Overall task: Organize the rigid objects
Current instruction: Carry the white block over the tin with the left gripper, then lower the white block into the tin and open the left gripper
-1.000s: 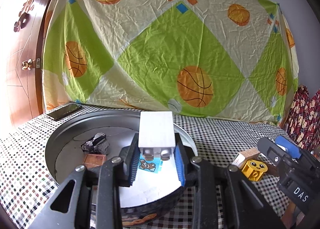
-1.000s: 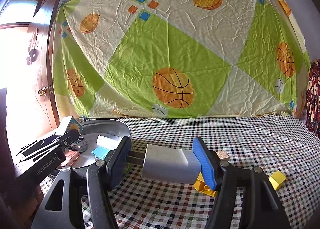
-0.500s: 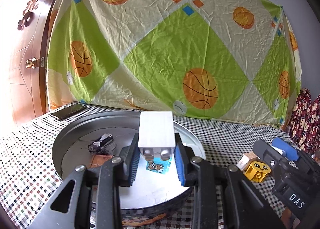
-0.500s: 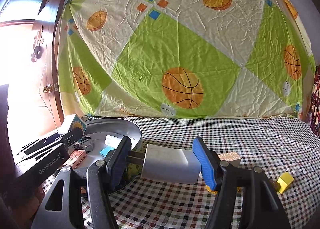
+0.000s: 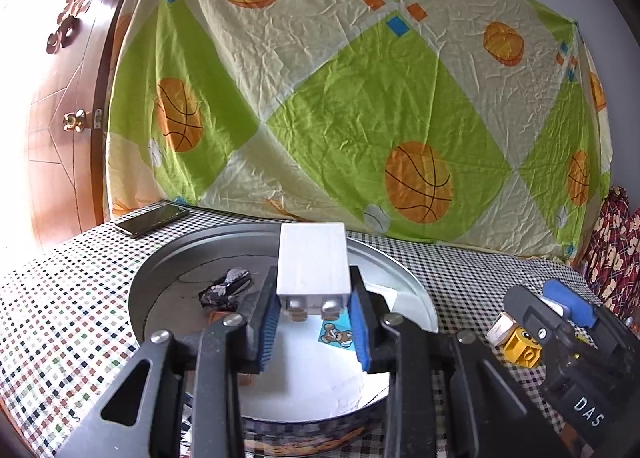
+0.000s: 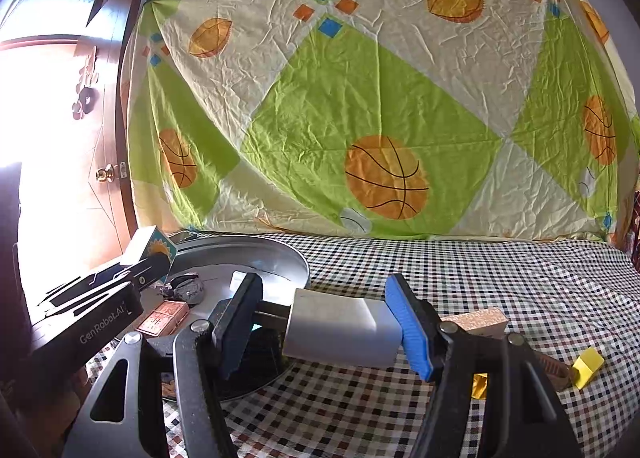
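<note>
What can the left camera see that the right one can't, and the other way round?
Left only: the phone on the table, and a bear sticker inside the tin. Right only: a small yellow block and the window. Both: the tin, the dark rock in it, the basketball sheet, the door knob, and each gripper clamping a white block.

Backdrop, door and bench cover

A crumpled sheet (image 5: 360,98) printed with basketballs on green and cream diamonds was hung behind the bench, which was covered by a checked cloth (image 6: 500,270). A wooden door (image 5: 52,118) with a brass knob (image 5: 74,121) was seen at left, and a dark phone (image 5: 152,220) lay near the sheet.
</note>
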The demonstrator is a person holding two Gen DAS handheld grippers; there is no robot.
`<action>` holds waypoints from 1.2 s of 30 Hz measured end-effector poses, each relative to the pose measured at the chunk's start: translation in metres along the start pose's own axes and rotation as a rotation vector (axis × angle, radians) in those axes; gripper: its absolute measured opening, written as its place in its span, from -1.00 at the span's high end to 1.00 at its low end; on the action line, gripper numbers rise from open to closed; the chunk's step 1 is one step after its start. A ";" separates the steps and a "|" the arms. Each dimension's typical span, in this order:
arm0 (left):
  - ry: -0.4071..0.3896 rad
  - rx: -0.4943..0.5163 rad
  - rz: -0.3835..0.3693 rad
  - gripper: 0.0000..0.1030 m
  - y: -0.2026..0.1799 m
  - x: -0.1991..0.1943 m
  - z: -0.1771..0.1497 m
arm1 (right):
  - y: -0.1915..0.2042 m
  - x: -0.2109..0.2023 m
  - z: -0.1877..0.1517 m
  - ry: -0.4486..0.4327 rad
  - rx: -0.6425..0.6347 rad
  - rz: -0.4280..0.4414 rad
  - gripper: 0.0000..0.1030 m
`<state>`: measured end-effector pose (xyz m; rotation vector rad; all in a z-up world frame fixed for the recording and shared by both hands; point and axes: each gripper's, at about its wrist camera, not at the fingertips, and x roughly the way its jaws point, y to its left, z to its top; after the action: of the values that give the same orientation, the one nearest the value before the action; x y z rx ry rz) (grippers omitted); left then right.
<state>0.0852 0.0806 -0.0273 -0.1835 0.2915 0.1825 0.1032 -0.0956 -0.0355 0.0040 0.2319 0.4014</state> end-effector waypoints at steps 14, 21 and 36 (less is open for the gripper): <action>0.013 -0.012 0.035 0.41 0.019 0.004 0.002 | 0.023 0.008 -0.001 0.012 -0.039 0.031 -0.29; 0.011 -0.004 0.058 0.41 0.024 0.004 0.003 | 0.031 0.010 -0.002 0.013 -0.052 0.044 -0.29; 0.018 0.010 0.096 0.41 0.037 0.008 0.007 | 0.049 0.016 -0.002 0.019 -0.079 0.078 -0.29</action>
<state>0.0869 0.1191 -0.0285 -0.1615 0.3196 0.2750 0.0981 -0.0441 -0.0384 -0.0686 0.2355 0.4885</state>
